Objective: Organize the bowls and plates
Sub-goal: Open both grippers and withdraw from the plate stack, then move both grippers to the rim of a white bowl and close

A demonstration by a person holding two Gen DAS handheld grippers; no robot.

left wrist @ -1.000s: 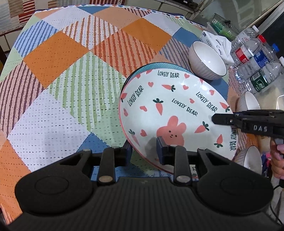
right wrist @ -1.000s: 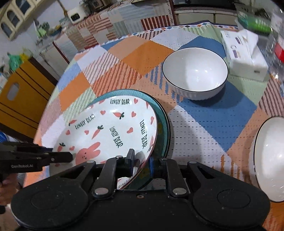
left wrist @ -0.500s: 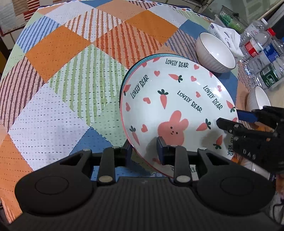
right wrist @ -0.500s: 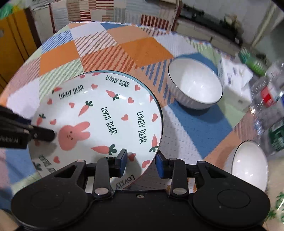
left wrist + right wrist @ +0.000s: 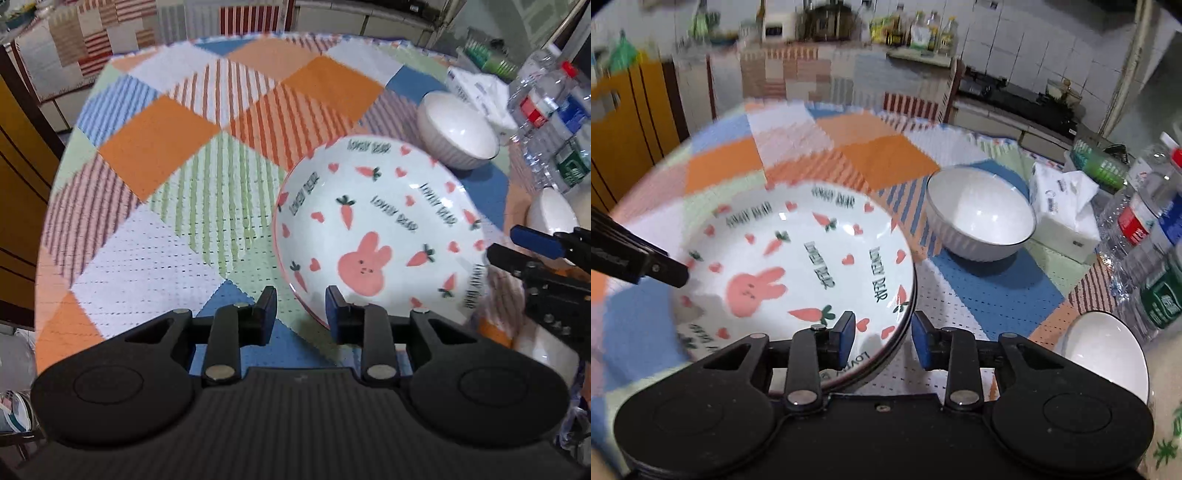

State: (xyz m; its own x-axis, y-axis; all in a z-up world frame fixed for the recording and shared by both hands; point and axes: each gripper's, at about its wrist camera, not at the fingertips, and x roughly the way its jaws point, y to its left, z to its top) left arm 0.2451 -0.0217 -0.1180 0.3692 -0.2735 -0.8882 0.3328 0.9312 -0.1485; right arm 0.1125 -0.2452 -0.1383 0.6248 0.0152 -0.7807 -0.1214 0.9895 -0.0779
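Plate (image 5: pixel 380 236) reads "LOVELY BEAR"; left tongs (image 5: pixel 301 310) and right tongs (image 5: pixel 882 338) gape wide around its rim.

Patchwork tablecloth (image 5: pixel 155 155), tissue pack (image 5: pixel 1067 206), water bottles (image 5: pixel 1145 229) just beside it, yellow cabinet (image 5: pixel 631 122) behind

left gripper (image 5: pixel 301 314), right gripper (image 5: pixel 882 338) — black ribbed housings, blue finger pads (image 5: pixel 846 334), silver pivot screws (image 5: pixel 220 372).
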